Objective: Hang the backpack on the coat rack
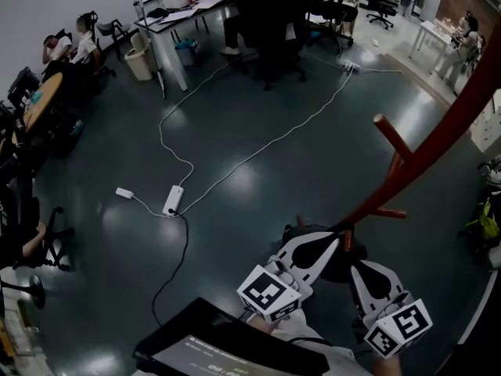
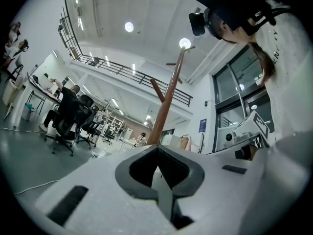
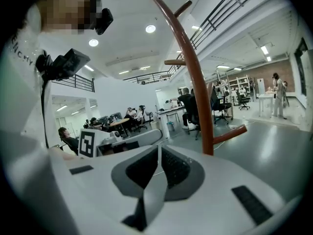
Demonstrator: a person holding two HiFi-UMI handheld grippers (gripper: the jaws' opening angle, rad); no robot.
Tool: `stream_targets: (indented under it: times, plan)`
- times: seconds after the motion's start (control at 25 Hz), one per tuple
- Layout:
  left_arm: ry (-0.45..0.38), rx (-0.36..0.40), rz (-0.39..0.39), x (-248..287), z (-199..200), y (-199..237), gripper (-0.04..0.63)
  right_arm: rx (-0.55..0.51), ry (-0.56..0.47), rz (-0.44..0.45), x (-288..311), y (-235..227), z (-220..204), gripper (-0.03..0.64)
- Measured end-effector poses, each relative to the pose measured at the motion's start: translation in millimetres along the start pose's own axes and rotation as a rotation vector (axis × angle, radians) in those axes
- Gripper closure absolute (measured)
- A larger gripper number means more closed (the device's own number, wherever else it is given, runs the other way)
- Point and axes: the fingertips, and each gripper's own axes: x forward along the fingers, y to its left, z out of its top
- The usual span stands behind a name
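The red-brown coat rack [image 1: 423, 151] leans across the right of the head view, with bare pegs [image 1: 389, 135]. Its pole also rises just past the jaws in the left gripper view [image 2: 168, 97] and the right gripper view [image 3: 195, 82]. A dark rounded shape [image 1: 338, 263] lies at its foot, half hidden by the grippers; I cannot tell whether it is the backpack. My left gripper [image 1: 335, 238] points at the foot of the pole, shut and holding nothing. My right gripper [image 1: 356, 266] sits beside it, also shut with nothing between its jaws.
A white power strip [image 1: 173, 200] and long cables cross the dark floor. Desks, office chairs and seated people line the far left and the back. A dark flat screen [image 1: 211, 343] lies at the bottom edge. A yellow-green bag [image 1: 489, 222] sits at far right.
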Motion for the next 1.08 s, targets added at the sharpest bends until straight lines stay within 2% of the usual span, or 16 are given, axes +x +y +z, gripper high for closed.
stream_targets:
  times: [0.32,1.08]
  plan:
    - [-0.016,0.007,-0.021,5,11,-8,0.584,-0.074,-0.013,-0.008,-6,12,12,0.584]
    - [-0.003,0.002,-0.018,13,0,-17,0.584,-0.036,-0.011,-0.033,-25,-6,-2,0.584]
